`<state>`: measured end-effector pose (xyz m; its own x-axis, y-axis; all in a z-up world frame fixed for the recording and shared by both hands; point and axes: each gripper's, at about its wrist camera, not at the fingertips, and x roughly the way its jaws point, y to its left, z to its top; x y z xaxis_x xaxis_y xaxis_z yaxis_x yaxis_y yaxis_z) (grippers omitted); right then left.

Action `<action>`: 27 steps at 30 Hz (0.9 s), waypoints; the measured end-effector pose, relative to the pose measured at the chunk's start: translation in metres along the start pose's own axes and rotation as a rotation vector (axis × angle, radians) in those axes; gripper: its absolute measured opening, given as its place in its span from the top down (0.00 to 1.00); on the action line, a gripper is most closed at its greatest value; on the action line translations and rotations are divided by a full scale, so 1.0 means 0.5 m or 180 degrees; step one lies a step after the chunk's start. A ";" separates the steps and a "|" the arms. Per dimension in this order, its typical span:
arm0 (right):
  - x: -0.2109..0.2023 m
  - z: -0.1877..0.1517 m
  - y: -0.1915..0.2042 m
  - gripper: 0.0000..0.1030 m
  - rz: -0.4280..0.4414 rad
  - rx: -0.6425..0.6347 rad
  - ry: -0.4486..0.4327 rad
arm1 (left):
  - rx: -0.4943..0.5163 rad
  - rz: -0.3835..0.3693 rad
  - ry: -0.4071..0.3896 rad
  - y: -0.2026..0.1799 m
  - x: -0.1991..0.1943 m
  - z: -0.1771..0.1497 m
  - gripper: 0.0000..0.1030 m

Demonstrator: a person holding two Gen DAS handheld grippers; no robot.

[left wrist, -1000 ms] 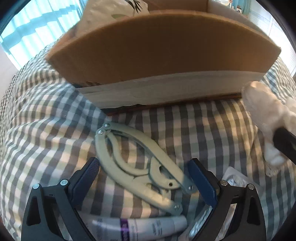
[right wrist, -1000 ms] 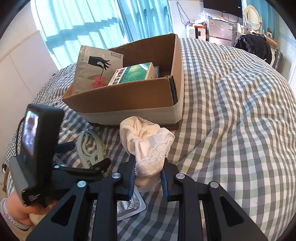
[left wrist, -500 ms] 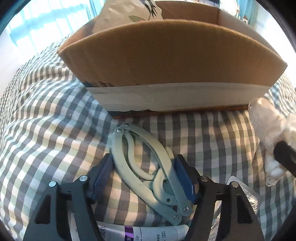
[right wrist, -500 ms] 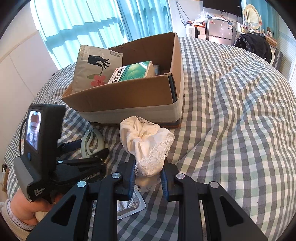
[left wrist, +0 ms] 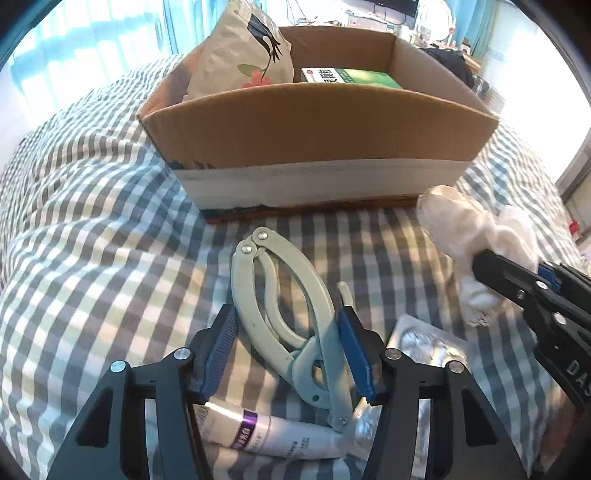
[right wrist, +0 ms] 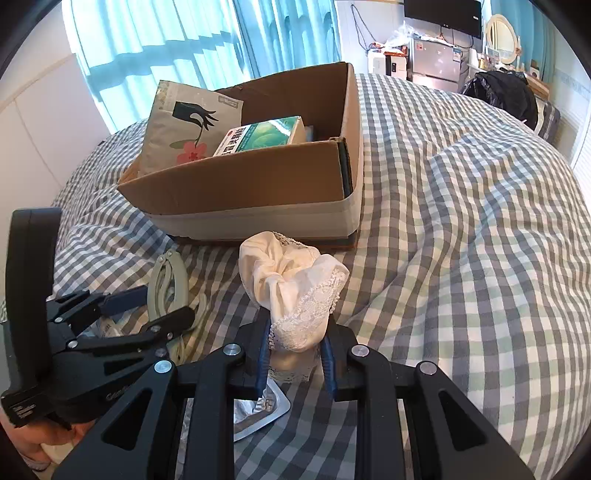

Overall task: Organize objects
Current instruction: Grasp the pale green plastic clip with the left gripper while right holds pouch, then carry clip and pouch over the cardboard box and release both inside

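Grip quality matters: left gripper (left wrist: 288, 343) clamps the pale-green folding plastic hanger (left wrist: 284, 314); right gripper (right wrist: 295, 354) pinches the cream lace cloth bundle (right wrist: 291, 291); both should clear the brown cardboard box (right wrist: 236, 192) wall.

My left wrist view sits low over the bed, looking along its fingers at the cardboard box (left wrist: 317, 122) close ahead. My right wrist view rides higher, facing the box (right wrist: 258, 192) from farther back. Both share the folding hanger (left wrist: 280, 306) (right wrist: 166, 284).

Teal curtains (right wrist: 155, 48), a television (right wrist: 443, 16) (wall-mounted), oval mirror (right wrist: 503, 28)
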<state>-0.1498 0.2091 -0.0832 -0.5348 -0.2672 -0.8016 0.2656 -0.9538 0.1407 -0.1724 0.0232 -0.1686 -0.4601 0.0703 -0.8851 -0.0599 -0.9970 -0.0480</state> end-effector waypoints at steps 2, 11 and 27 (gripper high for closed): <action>-0.010 -0.002 0.007 0.78 -0.0032 -0.0035 -0.0027 | -0.0019 -0.0045 -0.0037 0.006 -0.011 -0.001 0.48; -0.061 -0.018 0.040 0.78 -0.0066 -0.0106 -0.0071 | 0.0105 -0.0176 -0.0213 -0.011 -0.081 -0.009 0.89; -0.182 -0.026 0.078 0.78 -0.0123 -0.0158 -0.0244 | -0.0008 -0.0308 -0.0456 0.027 -0.256 -0.071 0.89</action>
<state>-0.0804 0.1981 -0.0120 -0.6048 -0.2419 -0.7588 0.2819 -0.9561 0.0801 -0.0828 -0.0006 -0.0727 -0.5739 0.1696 -0.8012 -0.1079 -0.9855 -0.1313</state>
